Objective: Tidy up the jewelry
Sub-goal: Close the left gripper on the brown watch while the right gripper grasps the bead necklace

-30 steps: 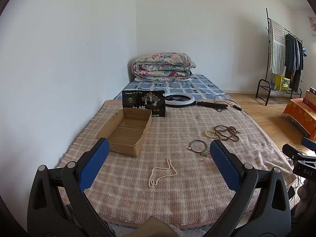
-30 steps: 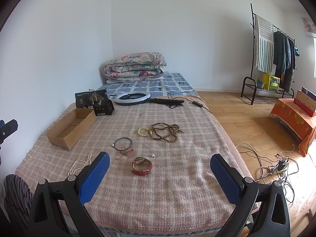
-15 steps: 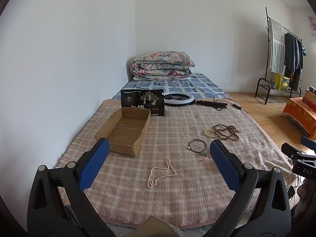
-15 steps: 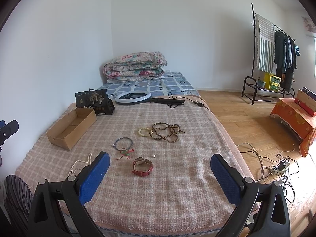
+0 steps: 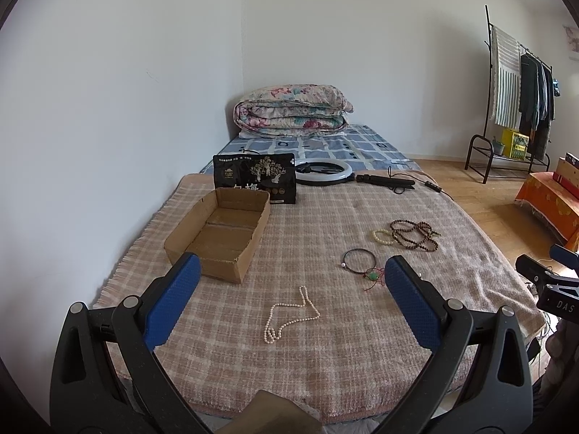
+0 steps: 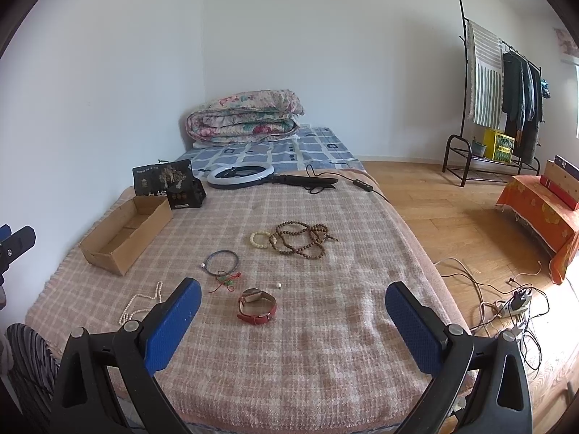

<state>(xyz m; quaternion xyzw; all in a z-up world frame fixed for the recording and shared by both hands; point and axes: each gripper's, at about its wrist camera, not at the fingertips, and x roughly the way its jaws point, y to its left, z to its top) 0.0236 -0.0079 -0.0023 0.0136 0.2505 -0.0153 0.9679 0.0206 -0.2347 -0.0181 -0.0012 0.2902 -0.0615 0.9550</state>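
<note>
Black-framed claws (image 5: 289, 300) (image 6: 291, 303) with textured blue pads (image 5: 173, 300), silver screws

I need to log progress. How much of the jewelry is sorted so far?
Nothing yet: the cardboard box is empty. Both tools, left and right, hang open, holding nothing. Pearl necklace, cord bracelet, watch and bead strands remain on the blanket.

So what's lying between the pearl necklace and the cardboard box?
Nothing: in the left wrist view, only bare checked blanket separates the pearl necklace from the cardboard box.
</note>
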